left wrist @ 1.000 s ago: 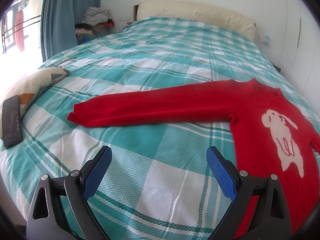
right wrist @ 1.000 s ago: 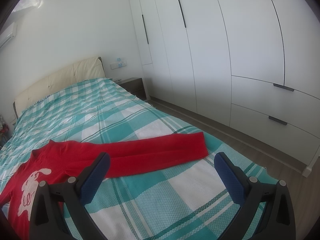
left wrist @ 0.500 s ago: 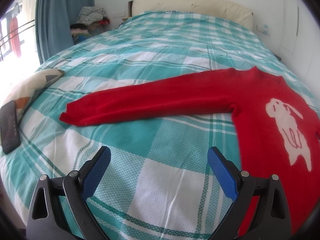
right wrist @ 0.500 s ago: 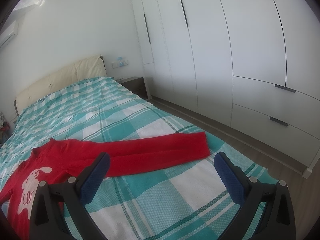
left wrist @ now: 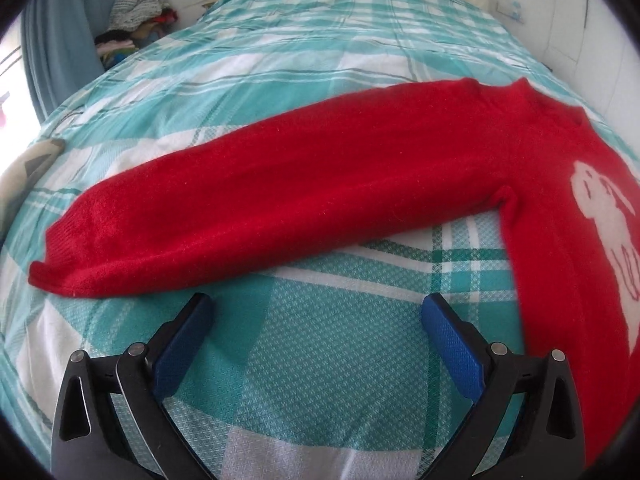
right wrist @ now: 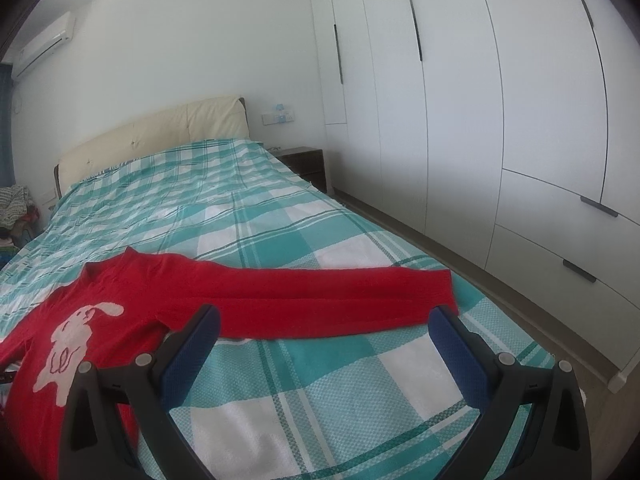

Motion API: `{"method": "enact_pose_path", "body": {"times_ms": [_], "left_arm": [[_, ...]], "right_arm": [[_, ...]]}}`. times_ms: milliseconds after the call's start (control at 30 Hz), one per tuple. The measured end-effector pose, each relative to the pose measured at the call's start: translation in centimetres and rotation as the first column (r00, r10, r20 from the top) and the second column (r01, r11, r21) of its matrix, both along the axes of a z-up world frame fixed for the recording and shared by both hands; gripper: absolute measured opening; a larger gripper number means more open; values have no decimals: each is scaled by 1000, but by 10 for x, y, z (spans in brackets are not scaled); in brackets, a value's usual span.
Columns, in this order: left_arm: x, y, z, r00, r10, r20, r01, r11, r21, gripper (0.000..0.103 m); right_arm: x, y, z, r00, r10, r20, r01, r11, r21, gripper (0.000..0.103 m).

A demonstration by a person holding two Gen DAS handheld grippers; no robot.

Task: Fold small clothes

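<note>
A small red sweater (left wrist: 304, 184) with a white rabbit (left wrist: 604, 216) on its chest lies flat on the teal plaid bed (left wrist: 320, 368), both sleeves spread out. My left gripper (left wrist: 316, 320) is open and empty, just in front of the left sleeve, close above the bedspread. In the right wrist view the sweater (right wrist: 132, 312) stretches its right sleeve (right wrist: 340, 300) toward the bed's right edge. My right gripper (right wrist: 324, 324) is open and empty, hovering in front of that sleeve.
A patterned pillow (left wrist: 24, 168) lies at the bed's left edge. A pile of clothes (left wrist: 136, 12) sits by the blue curtain (left wrist: 60, 40). White wardrobes (right wrist: 500, 100) line the right wall, with floor between them and the bed. A cream headboard (right wrist: 160, 136) is at the far end.
My left gripper has moved forward and down to the left sleeve, which now fills more of its view. My right gripper has edged closer to the right sleeve. Both stay open.
</note>
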State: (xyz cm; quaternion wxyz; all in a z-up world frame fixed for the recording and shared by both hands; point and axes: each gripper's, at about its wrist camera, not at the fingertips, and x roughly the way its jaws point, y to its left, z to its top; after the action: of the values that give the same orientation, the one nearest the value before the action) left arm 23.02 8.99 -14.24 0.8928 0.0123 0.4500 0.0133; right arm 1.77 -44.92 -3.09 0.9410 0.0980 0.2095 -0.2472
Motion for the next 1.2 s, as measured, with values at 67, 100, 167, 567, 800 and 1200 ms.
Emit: {"method": "enact_pose_path", "body": {"times_ms": [67, 100, 167, 567, 800, 1200], "left_arm": [[0, 2, 0, 1000, 0, -5, 0, 1000, -17, 103], [2, 2, 0, 1000, 0, -6, 0, 1000, -22, 103], [4, 2, 1, 1000, -1, -7, 0, 1000, -19, 103], [7, 2, 0, 1000, -1, -7, 1, 1000, -19, 103], [7, 2, 0, 1000, -1, -7, 1, 1000, -19, 103], [7, 2, 0, 1000, -1, -7, 0, 1000, -19, 103]], "right_arm": [[3, 3, -1, 1000, 26, -9, -26, 1000, 1, 102], [3, 5, -1, 999, 38, -11, -38, 999, 2, 102], [3, 7, -1, 998, 55, -11, -55, 998, 4, 102], [53, 23, -27, 976, 209, -63, -206, 977, 64, 102], [85, 16, -77, 966, 216, -146, -179, 957, 229, 102], [76, 44, -70, 972, 204, -121, -195, 977, 84, 102]]}}
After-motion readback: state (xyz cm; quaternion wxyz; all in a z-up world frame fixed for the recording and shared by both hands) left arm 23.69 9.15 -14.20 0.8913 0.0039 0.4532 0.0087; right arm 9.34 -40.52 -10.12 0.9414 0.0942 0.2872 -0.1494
